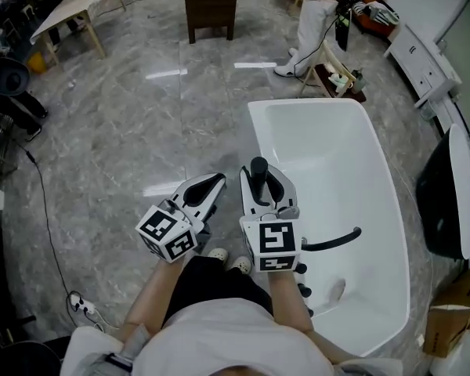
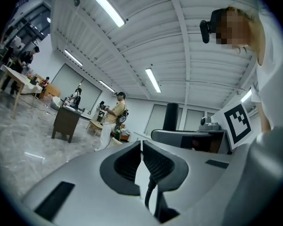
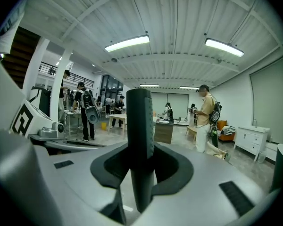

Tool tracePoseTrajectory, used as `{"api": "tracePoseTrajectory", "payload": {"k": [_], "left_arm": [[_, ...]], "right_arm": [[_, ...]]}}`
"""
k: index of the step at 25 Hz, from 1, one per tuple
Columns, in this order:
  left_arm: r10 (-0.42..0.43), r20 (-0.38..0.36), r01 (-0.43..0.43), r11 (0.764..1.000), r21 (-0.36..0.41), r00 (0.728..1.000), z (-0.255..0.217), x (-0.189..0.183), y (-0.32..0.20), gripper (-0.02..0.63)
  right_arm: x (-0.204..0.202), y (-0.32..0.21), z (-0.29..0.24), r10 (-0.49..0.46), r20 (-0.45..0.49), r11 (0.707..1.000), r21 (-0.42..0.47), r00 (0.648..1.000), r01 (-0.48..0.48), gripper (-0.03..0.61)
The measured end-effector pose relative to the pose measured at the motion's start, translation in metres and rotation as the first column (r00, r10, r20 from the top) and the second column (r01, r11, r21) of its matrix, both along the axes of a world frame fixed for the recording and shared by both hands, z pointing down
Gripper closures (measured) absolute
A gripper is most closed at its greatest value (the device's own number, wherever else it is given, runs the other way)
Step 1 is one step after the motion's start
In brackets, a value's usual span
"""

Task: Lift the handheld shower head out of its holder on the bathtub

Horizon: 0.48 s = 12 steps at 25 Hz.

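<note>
At the bathtub (image 1: 337,151) edge, the right gripper (image 1: 260,182) pinching the shower head (image 1: 258,168) needs steady pressure; the left gripper (image 1: 207,188) jaws touch, empty.

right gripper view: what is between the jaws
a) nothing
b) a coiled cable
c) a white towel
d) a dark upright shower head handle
d: in the right gripper view, the right gripper has its pads closed on the shower head, whose dark handle stands upright between them.
</note>
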State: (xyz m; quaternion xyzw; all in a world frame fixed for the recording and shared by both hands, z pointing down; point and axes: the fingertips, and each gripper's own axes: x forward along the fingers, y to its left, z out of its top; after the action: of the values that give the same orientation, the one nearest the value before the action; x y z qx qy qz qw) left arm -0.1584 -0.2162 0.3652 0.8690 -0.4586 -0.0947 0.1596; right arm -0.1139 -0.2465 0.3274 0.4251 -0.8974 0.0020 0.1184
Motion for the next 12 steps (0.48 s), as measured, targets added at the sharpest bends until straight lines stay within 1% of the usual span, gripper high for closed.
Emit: {"api": "tracePoseTrajectory", "payload": {"k": [3,5,12], "left_arm": [[-0.049,0.013,0.049,0.999,-0.001,0.999,-0.002,-0.019,0.004,0.594],[-0.085,0.007,0.085,0.996,0.001,0.996,0.0,-0.031,0.008,0.594],[-0.194,0.007,0.194,0.981,0.003,0.981,-0.002,-0.061,0.019,0.594]], "right_arm": [[-0.022,0.003,0.0,-0.056,-0.006,0.998,0.006,0.998,0.056,0.451],[-0.036,0.006,0.002,-0.097,-0.006,0.995,0.004,0.995,0.097,0.453],[-0.072,0.015,0.009,-0.214,-0.001,0.976,-0.027,0.977,0.214,0.453]]}}
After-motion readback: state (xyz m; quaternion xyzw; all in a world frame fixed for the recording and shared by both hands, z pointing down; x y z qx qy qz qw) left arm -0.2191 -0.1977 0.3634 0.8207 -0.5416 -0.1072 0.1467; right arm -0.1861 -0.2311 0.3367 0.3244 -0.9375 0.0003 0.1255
